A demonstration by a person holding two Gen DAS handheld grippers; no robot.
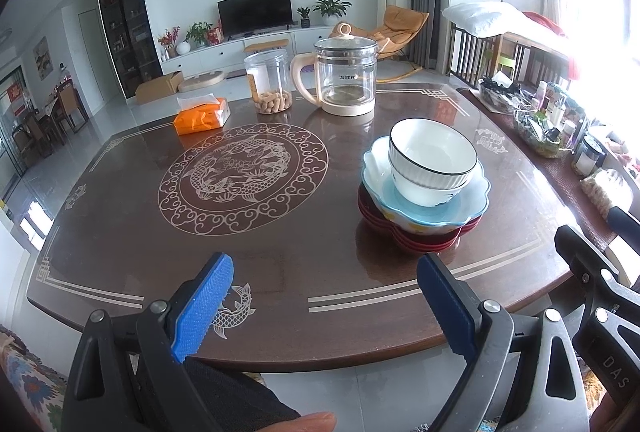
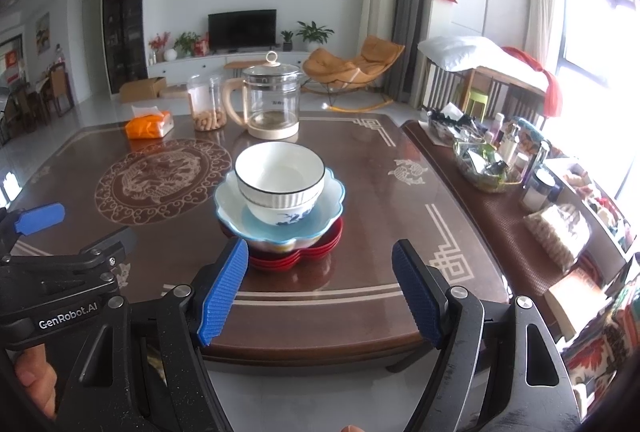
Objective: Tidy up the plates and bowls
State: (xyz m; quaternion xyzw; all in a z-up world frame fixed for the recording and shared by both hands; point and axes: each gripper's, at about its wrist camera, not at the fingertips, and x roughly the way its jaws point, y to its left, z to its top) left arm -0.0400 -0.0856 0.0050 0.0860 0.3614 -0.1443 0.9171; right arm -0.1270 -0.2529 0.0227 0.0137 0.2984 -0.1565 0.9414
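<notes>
One stack of dishes stands on the dark wooden table [image 1: 280,256]. Red flower-shaped plates [image 1: 416,242] lie at the bottom, a light-blue scalloped bowl [image 1: 460,201] sits on them, and a white ribbed bowl with a dark rim [image 1: 434,155] is nested in another white bowl on top. In the right wrist view the same stack shows: red plates [image 2: 320,248], blue bowl [image 2: 328,205], white bowl [image 2: 280,171]. My left gripper [image 1: 324,268] is open and empty, near the table's front edge, left of the stack. My right gripper [image 2: 320,256] is open and empty, just in front of the stack.
At the far side stand a glass kettle [image 1: 346,75], a clear jar of snacks [image 1: 270,81] and an orange tissue pack [image 1: 202,115]. A side table to the right holds baskets of bottles [image 2: 492,159]. The left gripper shows at the left edge of the right wrist view [image 2: 40,216].
</notes>
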